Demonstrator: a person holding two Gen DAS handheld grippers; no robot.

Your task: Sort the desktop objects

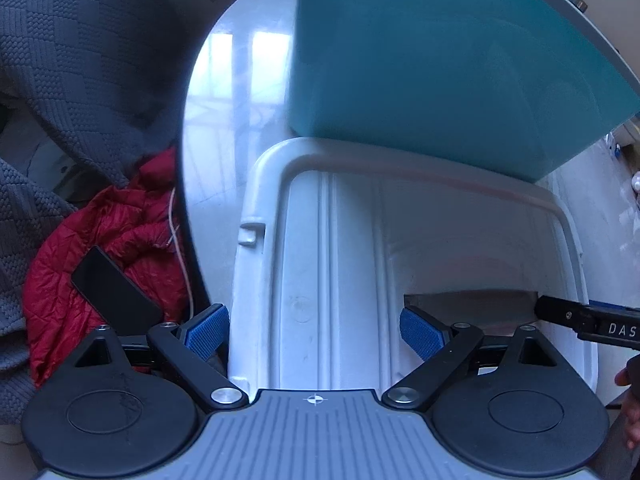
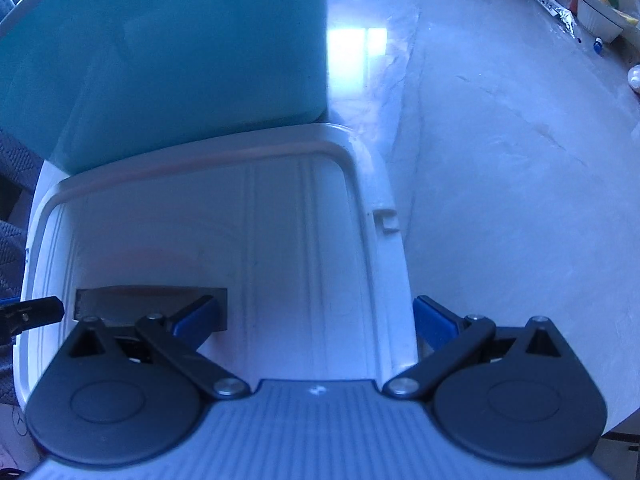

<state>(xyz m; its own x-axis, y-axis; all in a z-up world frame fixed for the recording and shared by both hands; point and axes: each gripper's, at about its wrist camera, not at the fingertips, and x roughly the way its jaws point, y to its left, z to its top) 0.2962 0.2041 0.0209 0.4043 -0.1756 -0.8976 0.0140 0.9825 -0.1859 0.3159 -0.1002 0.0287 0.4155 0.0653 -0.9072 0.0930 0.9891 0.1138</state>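
A white plastic bin [image 1: 256, 208] stands on the pale table, with its teal lid [image 1: 440, 60] raised behind it. A flat grey object [image 1: 468, 300] lies on the bin's floor; it also shows in the right wrist view [image 2: 152, 300]. My left gripper [image 1: 314, 330] is open, straddling the bin's left wall. My right gripper [image 2: 316, 320] is open, straddling the bin's right wall [image 2: 394, 264]. The bin [image 2: 52, 208] and lid [image 2: 168, 52] fill the right wrist view. Each gripper's tip shows in the other view's edge.
Left of the table edge lie a red quilted jacket [image 1: 116, 232], a black phone [image 1: 114, 292] and a grey knitted blanket [image 1: 80, 48]. Far right on the marble table [image 2: 500, 160] are a white bowl [image 2: 600, 16] and small clutter.
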